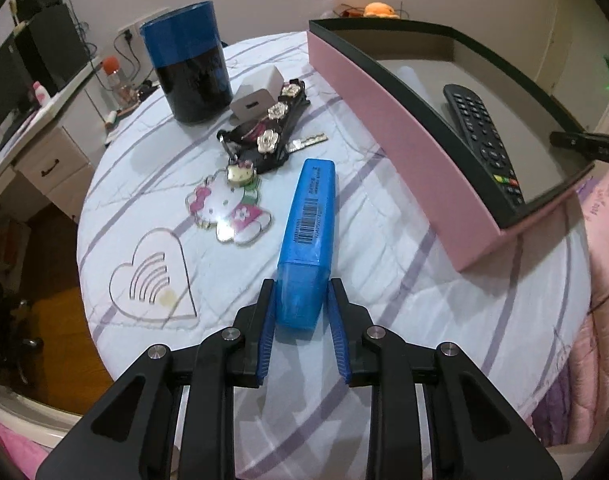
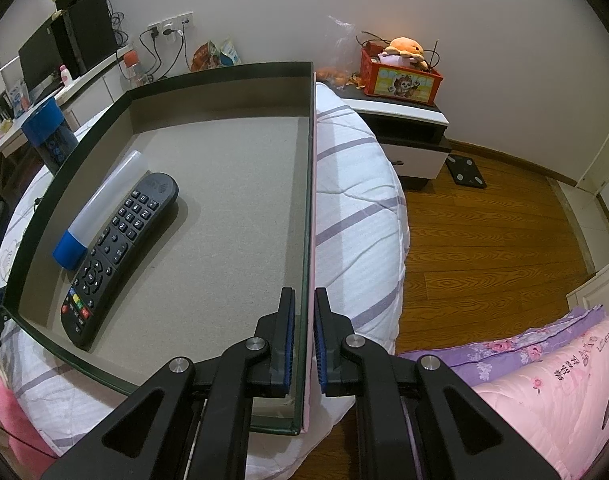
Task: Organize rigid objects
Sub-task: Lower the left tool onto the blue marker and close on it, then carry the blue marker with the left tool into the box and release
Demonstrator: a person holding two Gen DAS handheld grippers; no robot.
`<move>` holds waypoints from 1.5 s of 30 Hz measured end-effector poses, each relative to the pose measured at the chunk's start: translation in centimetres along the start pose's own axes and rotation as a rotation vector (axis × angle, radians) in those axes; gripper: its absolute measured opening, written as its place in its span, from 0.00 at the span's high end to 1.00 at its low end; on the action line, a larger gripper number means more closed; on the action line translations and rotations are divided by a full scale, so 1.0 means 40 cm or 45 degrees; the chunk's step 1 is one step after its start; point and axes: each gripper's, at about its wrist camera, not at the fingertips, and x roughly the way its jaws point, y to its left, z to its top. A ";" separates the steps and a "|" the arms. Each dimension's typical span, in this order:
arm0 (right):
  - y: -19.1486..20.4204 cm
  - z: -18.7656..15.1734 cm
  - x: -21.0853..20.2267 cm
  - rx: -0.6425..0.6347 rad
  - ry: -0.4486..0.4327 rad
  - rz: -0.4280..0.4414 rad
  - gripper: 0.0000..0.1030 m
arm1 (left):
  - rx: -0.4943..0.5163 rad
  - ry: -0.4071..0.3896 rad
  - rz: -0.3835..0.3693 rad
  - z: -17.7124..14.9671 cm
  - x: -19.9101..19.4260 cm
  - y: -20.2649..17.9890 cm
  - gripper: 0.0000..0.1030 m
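Observation:
A blue highlighter (image 1: 310, 216) with a barcode label points away from me over the striped bedsheet. My left gripper (image 1: 302, 282) is shut on its capped near end. A pink box (image 1: 384, 120) with a dark rim and grey floor stands to the right. Inside it lie a black remote (image 2: 120, 256) and a white tube with a blue cap (image 2: 104, 204). My right gripper (image 2: 304, 290) is shut on the box's right wall (image 2: 309, 200), one finger inside and one outside.
On the sheet lie a blue canister (image 1: 188, 64), a white charger (image 1: 256, 92), a black key case with metal flowers (image 1: 268, 132), a cat-shaped charm (image 1: 228, 208) and a clear heart piece (image 1: 156, 276). Right of the bed are a nightstand (image 2: 408, 120), wooden floor (image 2: 484, 240) and a pink quilt (image 2: 552, 392).

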 end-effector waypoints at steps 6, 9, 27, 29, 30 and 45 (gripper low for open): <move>-0.010 0.003 -0.003 0.004 0.002 0.030 0.92 | -0.031 0.006 0.031 0.036 0.024 -0.006 0.60; -0.008 0.002 -0.005 -0.003 -0.003 0.027 0.93 | -0.038 0.002 0.028 0.045 0.034 -0.005 0.56; 0.007 -0.007 -0.056 -0.049 -0.081 -0.022 0.94 | -0.024 -0.026 -0.014 0.045 0.033 -0.007 0.73; 0.009 -0.006 -0.057 -0.051 -0.079 -0.026 0.94 | -0.021 -0.026 -0.014 0.046 0.033 -0.006 0.73; 0.009 -0.006 -0.058 -0.048 -0.080 -0.025 0.94 | -0.028 -0.027 -0.016 0.046 0.032 -0.005 0.73; 0.010 -0.005 -0.054 -0.065 -0.065 -0.022 0.94 | -0.118 -0.072 -0.041 0.046 0.005 0.018 0.74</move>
